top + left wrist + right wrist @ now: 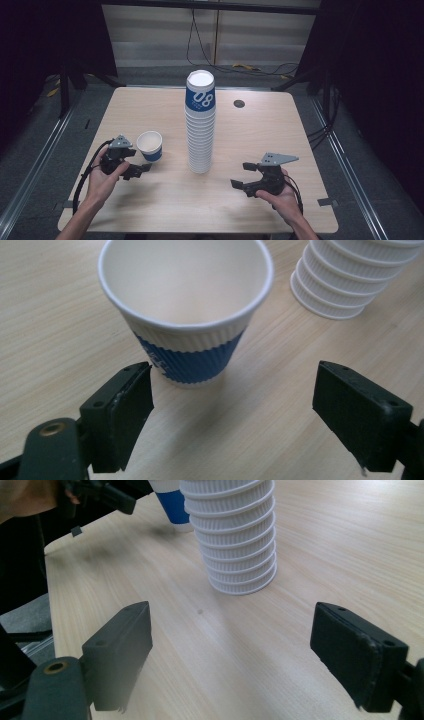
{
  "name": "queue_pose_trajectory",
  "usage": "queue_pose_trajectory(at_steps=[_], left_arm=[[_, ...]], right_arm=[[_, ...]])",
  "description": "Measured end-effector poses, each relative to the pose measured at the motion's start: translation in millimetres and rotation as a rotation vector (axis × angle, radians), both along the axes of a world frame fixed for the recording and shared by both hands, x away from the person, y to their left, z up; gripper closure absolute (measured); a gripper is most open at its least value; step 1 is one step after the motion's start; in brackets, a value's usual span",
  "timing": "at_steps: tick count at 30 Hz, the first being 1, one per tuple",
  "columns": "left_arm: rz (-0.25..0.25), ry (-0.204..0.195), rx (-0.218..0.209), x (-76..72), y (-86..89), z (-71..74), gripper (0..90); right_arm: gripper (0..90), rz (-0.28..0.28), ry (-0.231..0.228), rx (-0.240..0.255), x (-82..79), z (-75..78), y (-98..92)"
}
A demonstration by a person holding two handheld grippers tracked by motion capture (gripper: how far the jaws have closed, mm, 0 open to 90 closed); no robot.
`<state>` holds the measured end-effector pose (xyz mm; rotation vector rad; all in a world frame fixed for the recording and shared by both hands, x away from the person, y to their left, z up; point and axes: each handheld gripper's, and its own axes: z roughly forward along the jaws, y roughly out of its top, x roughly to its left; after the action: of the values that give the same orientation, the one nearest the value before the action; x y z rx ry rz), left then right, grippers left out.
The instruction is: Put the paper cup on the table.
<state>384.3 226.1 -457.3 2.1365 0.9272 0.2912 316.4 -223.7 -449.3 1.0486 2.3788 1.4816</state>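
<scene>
OK, single cup (pixel 149 145) sits left-centre of the high view, touching neither tongs: both jaws apart and empty; bring left gripper (pixel 141 169) fwd, straddle cup mid-wall, squeeze gently; right gripper (pixel 244 176) idles nr stack (pixel 200 125).

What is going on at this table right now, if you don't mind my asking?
A person is working with a hand-held gripper in each hand at a wooden table. The left gripper is open, just short of a single blue-banded paper cup that stands upright, not touching it. A tall stack of upside-down cups stands mid-table. The right gripper is also open, with nothing between its jaws, pointing toward the base of the stack from a distance.
</scene>
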Motion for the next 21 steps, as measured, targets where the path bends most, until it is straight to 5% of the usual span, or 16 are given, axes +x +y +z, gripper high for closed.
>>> queue_pose_trajectory(at_steps=[4,9,12,17,21], left_arm=[[0.022,-0.047,-0.043,-14.3,-5.9,1.6,16.3],[0.002,-0.053,-0.093,-28.9,-13.1,0.2,16.4],[-0.027,-0.022,-0.126,-34.9,-16.5,1.0,16.4],[-0.034,-0.016,-0.139,-47.9,-23.1,-8.8,16.3],[-0.027,-0.046,-0.161,-56.2,-30.8,-17.8,16.4]], right_arm=[[17.2,-0.017,-0.003,-0.005,-1.1,-0.8,-0.5],[17.2,-0.026,0.006,-0.013,-2.5,-5.2,-3.1],[17.1,-0.057,-0.003,-0.013,-6.1,-7.0,-5.9],[16.9,-0.067,-0.015,-0.016,-10.7,-9.0,-2.6],[15.9,-0.069,-0.013,-0.027,-11.1,-11.5,2.3]])
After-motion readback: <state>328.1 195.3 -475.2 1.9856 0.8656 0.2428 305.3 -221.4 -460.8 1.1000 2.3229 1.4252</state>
